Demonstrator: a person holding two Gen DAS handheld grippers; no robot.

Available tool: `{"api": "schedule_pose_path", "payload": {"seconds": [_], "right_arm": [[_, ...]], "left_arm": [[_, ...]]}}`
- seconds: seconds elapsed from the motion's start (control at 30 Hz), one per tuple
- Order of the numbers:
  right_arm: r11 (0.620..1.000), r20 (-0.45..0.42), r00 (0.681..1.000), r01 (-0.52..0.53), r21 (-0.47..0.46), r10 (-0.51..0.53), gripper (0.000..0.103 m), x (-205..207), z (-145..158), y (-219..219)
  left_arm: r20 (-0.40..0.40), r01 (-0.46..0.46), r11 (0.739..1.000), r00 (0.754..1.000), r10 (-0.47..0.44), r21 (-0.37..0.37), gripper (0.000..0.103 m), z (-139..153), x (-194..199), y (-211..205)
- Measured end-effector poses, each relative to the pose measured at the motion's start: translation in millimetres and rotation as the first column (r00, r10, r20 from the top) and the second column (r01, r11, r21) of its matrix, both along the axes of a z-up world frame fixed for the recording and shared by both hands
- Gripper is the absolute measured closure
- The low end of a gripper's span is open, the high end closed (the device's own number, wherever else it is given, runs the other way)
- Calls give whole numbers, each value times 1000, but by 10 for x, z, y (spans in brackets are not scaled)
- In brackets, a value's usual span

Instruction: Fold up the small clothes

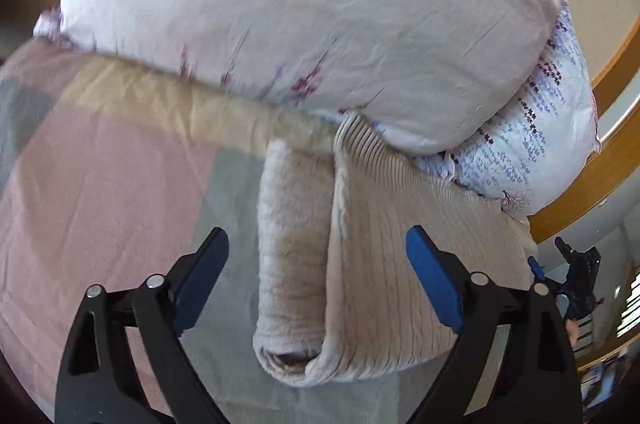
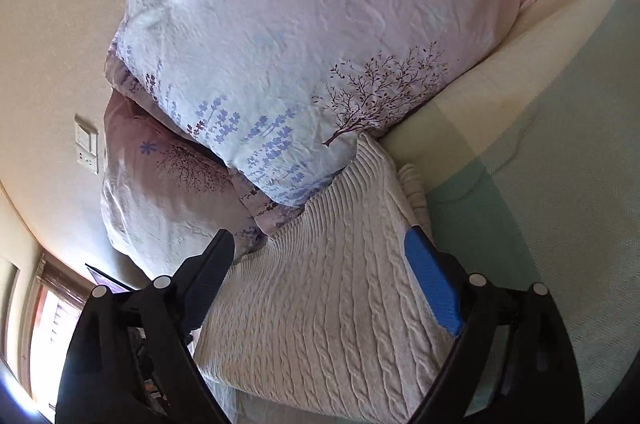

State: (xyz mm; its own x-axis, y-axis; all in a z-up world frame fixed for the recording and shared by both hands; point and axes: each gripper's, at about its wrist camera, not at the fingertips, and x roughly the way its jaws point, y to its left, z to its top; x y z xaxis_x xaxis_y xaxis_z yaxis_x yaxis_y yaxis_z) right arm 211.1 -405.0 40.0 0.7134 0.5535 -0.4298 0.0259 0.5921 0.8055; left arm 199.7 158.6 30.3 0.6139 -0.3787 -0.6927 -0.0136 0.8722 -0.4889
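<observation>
My left tongs (image 1: 318, 280) and right tongs (image 2: 320, 276) gape, empty, over the folded beige cable-knit sweater (image 2: 320, 304) touching 2 floral pillows (image 2: 304, 44).

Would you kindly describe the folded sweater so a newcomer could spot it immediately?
Start at the big floral pillow on the pastel checked bedspread. Right against its lower edge lies the cream sweater, folded. Unlike the smooth printed pillows, it is plain, thick and cable-knit.
</observation>
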Motion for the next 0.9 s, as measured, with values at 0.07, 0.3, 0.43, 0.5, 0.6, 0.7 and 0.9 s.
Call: {"api": "schedule_pose_path", "payload": {"seconds": [0.07,0.3,0.43,0.5,0.6,0.7,0.9], "right_arm": [[1000,-7,1000,-16,-10,16,14,-31,-13,95],[998,-1,998,-70,-7,70,14,-167,-13,140],[995,14,995,-98,2,97,14,-271,13,86],[995,33,995,-96,-16,96,14,-346,56,19],[996,75,995,-60,-68,66,14,-444,155,-121],[997,99,995,3,-82,5,14,-502,193,-303],[994,9,999,47,-95,-46,14,-308,47,-554]], "left_arm": [[-44,4,999,999,-7,-55,20,-188,-11,9],[-44,-7,969,999,-4,-246,60,-448,70,-183],[-57,-55,899,998,34,-434,82,-470,82,-185],[8,-2,887,1000,6,-462,84,-213,43,-360],[151,168,877,982,-110,-450,84,341,93,-1010],[241,335,825,938,-248,-456,84,634,313,-1923],[190,465,597,865,-465,-654,50,335,773,-3239]]}}
